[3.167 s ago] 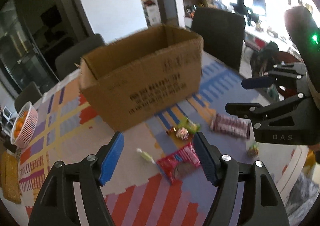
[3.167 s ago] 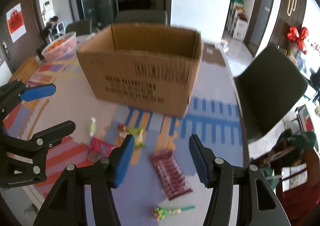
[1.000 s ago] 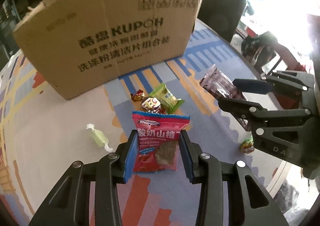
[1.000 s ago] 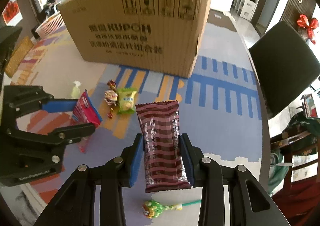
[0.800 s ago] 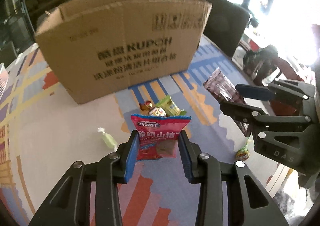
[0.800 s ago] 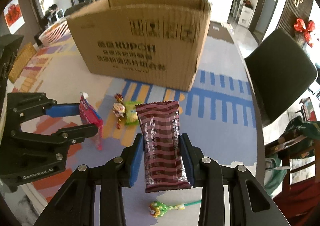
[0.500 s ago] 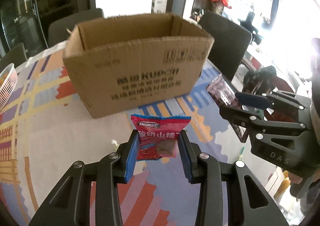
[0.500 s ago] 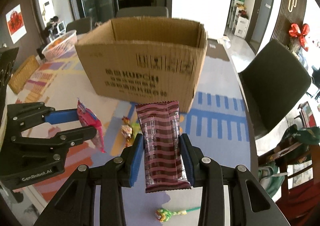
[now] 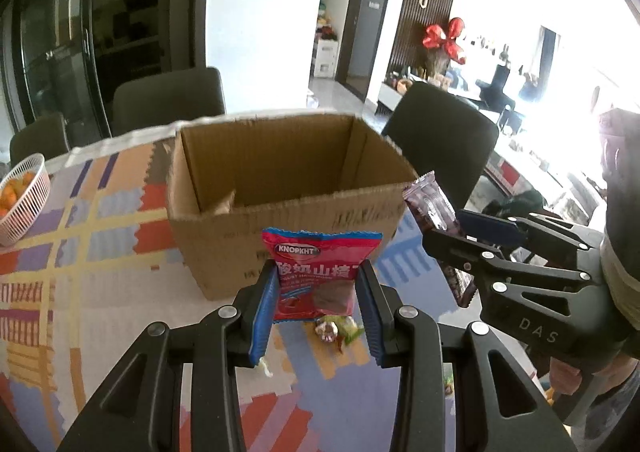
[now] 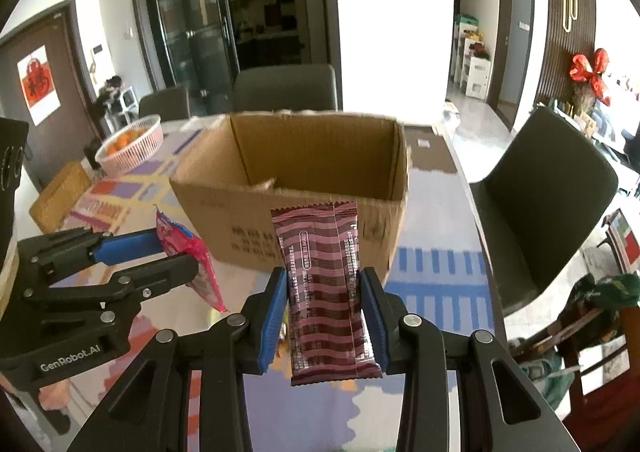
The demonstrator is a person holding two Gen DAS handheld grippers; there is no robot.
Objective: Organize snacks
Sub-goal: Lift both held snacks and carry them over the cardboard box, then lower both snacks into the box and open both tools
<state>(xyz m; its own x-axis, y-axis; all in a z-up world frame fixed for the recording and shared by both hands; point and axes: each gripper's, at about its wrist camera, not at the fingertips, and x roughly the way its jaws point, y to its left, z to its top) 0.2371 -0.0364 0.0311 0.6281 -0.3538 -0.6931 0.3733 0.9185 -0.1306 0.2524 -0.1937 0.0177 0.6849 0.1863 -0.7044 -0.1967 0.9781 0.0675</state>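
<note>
My left gripper (image 9: 316, 292) is shut on a red snack packet (image 9: 320, 272) and holds it up in front of the open cardboard box (image 9: 280, 219). My right gripper (image 10: 324, 292) is shut on a maroon striped wafer pack (image 10: 324, 284), also raised before the box (image 10: 316, 228). The right gripper (image 9: 460, 232) shows at the right of the left wrist view, the left gripper (image 10: 160, 256) with the red packet (image 10: 188, 260) at the left of the right wrist view. Small candies (image 9: 334, 328) lie on the table below. The box's inside looks mostly bare.
The table has a colourful patterned cloth (image 9: 80, 252). A pink basket of oranges (image 10: 132, 143) stands at the far left. Dark chairs (image 10: 540, 191) stand around the table's far and right sides. A woven mat (image 10: 60, 191) lies left.
Both grippers have risen with their snacks, from table level to above the box rim, so the box's inside now shows. The candies stay on the table.
</note>
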